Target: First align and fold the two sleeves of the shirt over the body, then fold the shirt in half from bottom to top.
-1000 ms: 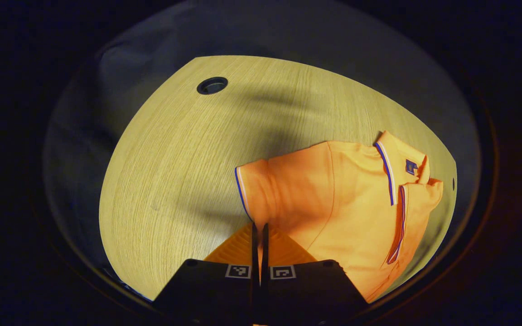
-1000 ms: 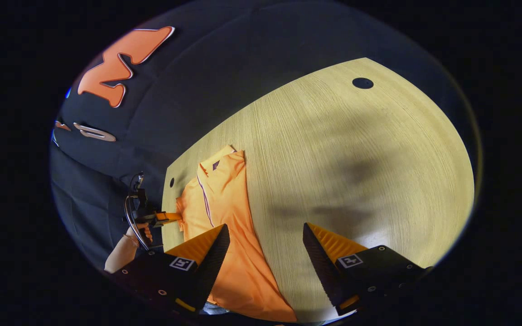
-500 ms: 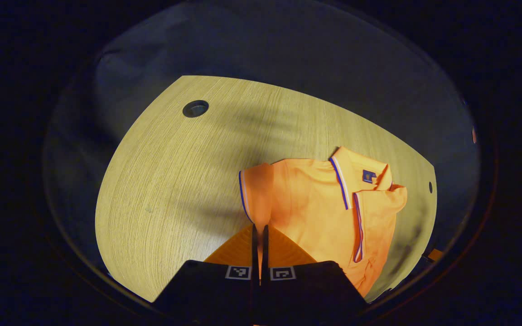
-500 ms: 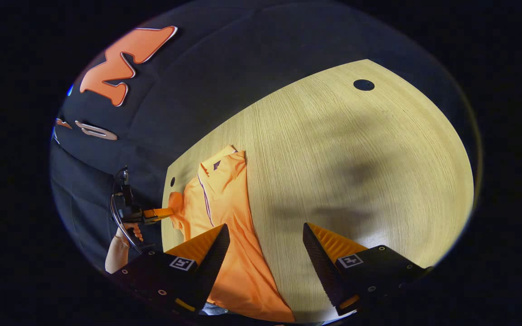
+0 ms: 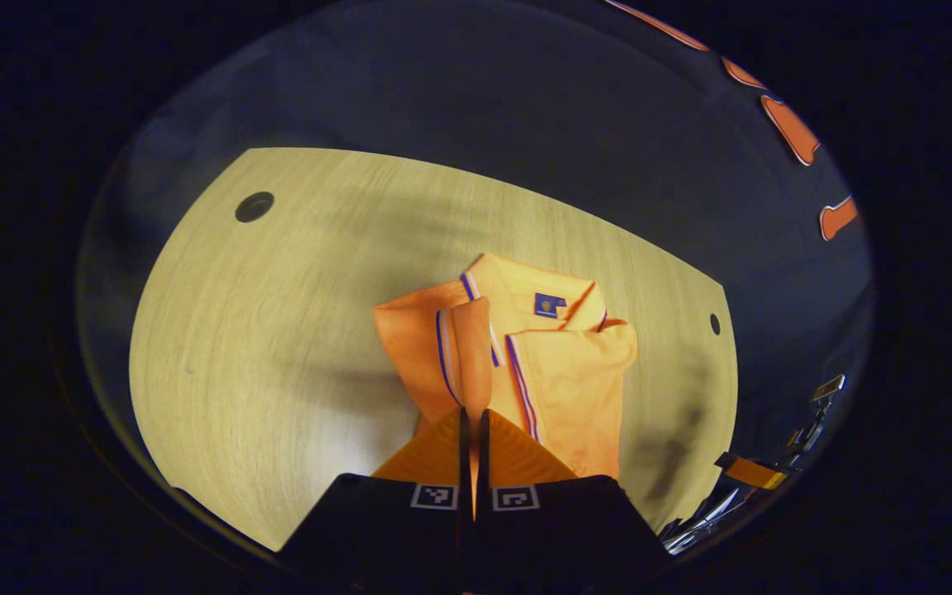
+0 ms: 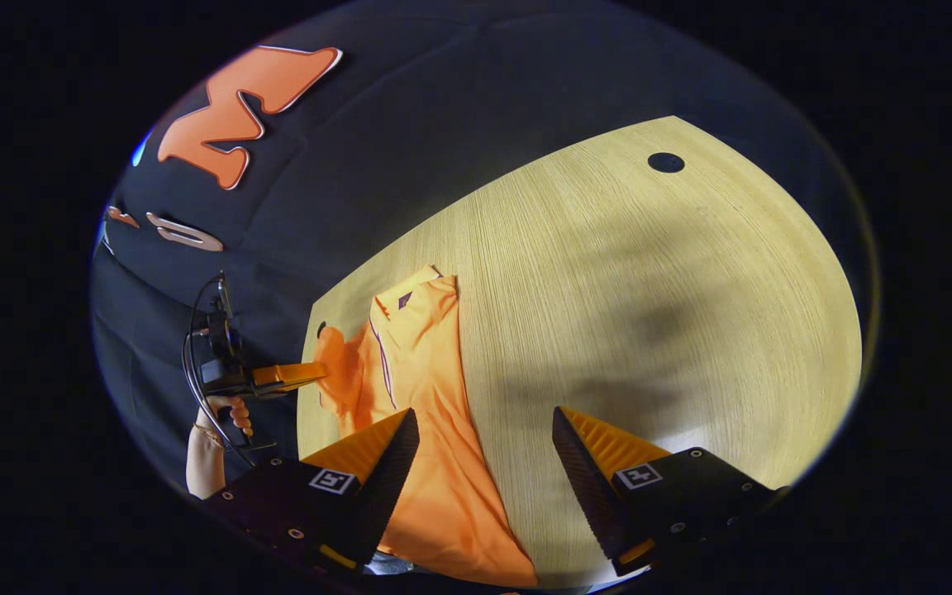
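Table (image 6: 649, 273): pale wood-grain top, the largest item we list. A round hole (image 6: 665, 162) sits toward 1 o'clock in the right gripper view, and a smaller hole (image 5: 715, 323) lies near the edge at 3 o'clock in the left gripper view.

Shirt (image 6: 426, 430): orange polo lying on the table, at 7 o'clock in the right gripper view, collar (image 5: 525, 289) pointing away toward 12 o'clock. We judge it light, soft and limp. It will drape and crease wherever it is lifted, and thin knit can slide out of a weak pinch. Hems and cuffs are the firmer places to take hold.

Sleeve (image 5: 466, 347): striped at the cuff, raised off the table and hanging over the chest, just left of the buttoned front strip in the left gripper view. We judge the sleeve fold to be under way, not yet laid flat.

Left gripper (image 5: 473, 426): fingers pressed together on the sleeve's cuff end, cloth pinched between them. In the right gripper view it appears at 9 o'clock, held by a hand (image 6: 238, 411).

Right gripper (image 6: 484, 450): fingers spread wide, holding nothing, hovering above the shirt's lower half and the bare table beside it.
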Demonstrator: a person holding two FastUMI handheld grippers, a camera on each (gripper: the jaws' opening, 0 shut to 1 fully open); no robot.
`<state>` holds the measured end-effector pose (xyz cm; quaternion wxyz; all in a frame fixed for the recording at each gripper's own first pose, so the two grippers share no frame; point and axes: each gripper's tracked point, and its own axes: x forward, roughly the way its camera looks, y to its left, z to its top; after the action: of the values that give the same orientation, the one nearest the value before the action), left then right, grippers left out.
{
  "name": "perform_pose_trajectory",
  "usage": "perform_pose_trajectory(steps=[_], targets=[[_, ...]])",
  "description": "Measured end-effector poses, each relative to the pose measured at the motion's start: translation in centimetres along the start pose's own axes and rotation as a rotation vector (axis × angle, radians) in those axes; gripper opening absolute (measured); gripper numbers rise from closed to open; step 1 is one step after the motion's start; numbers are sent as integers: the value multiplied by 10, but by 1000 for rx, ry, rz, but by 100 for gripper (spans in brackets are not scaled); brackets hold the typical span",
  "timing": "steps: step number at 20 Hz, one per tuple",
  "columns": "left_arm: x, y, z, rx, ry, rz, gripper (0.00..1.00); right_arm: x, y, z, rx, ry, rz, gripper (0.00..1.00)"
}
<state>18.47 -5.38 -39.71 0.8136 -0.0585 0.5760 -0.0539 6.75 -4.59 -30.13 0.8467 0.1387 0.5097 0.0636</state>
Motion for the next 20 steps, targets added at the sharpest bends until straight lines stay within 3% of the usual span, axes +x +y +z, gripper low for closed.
perform_pose_trajectory(steps=[8, 11, 14, 15, 17, 20], targets=[[31, -37, -21, -14, 74, -8, 1, -5, -4, -11, -3, 9, 3, 99], [38, -54, -32, -64, 101, -71, 11, -6, -6, -11, -7, 5, -1, 99], [40, -65, -45, -83, 124, -114, 39, -9, -8, -17, -21, 8, -13, 99], [36, -69, -48, -84, 123, -128, 42, -10, -9, -18, -28, 8, -19, 98], [18, -67, -54, -74, 108, -132, 100, -11, -7, -23, -42, 10, -31, 98], [-17, -58, -69, -52, 52, -131, 99, -16, 1, -34, -80, 10, -47, 98]])
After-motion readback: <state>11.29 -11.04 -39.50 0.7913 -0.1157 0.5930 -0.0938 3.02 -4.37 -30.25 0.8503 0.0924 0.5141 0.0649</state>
